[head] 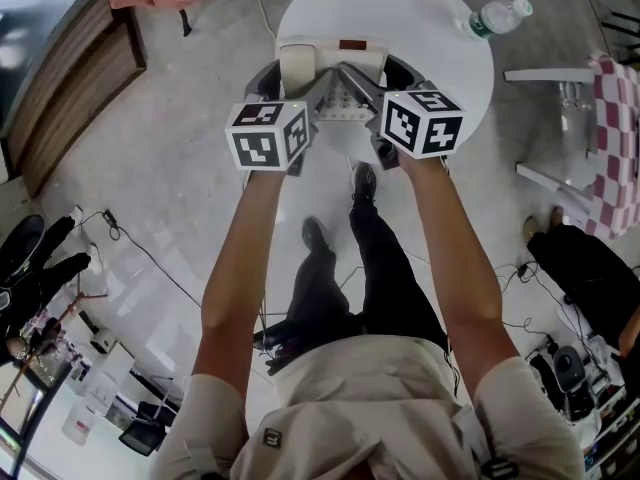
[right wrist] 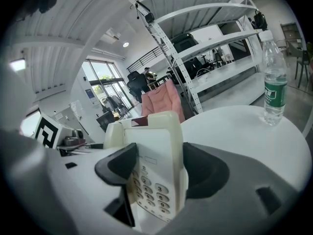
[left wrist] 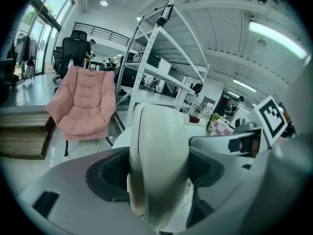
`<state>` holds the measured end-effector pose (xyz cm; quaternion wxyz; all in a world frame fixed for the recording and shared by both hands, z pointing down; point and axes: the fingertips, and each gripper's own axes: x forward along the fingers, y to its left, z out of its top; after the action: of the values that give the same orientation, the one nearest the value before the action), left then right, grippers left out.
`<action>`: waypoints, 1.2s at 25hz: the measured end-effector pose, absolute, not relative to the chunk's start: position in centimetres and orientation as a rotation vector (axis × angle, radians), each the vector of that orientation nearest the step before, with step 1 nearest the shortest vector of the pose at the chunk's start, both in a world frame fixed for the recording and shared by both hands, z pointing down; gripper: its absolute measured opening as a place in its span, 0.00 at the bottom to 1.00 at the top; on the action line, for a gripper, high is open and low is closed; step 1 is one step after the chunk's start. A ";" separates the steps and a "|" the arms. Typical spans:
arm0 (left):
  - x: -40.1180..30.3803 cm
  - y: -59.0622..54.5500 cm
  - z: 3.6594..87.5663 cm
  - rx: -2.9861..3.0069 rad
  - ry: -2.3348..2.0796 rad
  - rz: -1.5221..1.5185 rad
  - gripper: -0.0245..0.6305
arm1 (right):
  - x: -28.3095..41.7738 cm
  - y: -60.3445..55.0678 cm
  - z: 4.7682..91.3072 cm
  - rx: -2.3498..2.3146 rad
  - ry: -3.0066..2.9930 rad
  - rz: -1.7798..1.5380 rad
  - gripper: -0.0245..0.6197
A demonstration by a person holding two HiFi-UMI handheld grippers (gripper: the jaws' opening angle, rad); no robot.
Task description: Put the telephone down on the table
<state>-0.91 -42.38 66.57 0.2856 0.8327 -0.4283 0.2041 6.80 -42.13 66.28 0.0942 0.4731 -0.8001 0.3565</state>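
Observation:
A cream desk telephone (head: 330, 68) is held between both grippers over the near edge of the round white table (head: 430, 18). My left gripper (head: 292, 76) is shut on its handset (left wrist: 159, 160), which fills the space between the jaws in the left gripper view. On the other side, my right gripper (head: 368, 86) is shut on the keypad side of the telephone's base (right wrist: 155, 173). I cannot tell whether the telephone touches the tabletop. The marker cubes (head: 268, 133) hide the jaws in the head view.
A water bottle (head: 497, 16) stands at the table's far right (right wrist: 274, 82). A pink chair (left wrist: 83, 104) and metal shelving (left wrist: 161, 67) are beyond the table. A checkered chair (head: 615, 138) is at the right; cables and gear lie on the floor.

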 end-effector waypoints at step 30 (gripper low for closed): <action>-0.6 -45.8 71.4 2.151 -1.204 0.474 0.52 | 7.6 -45.8 71.4 1.388 -2.391 1.066 0.46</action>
<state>-0.59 -45.76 71.37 0.3105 0.8146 -0.4558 0.1795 7.63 -45.77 71.39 0.0893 0.4666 -0.8037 0.3583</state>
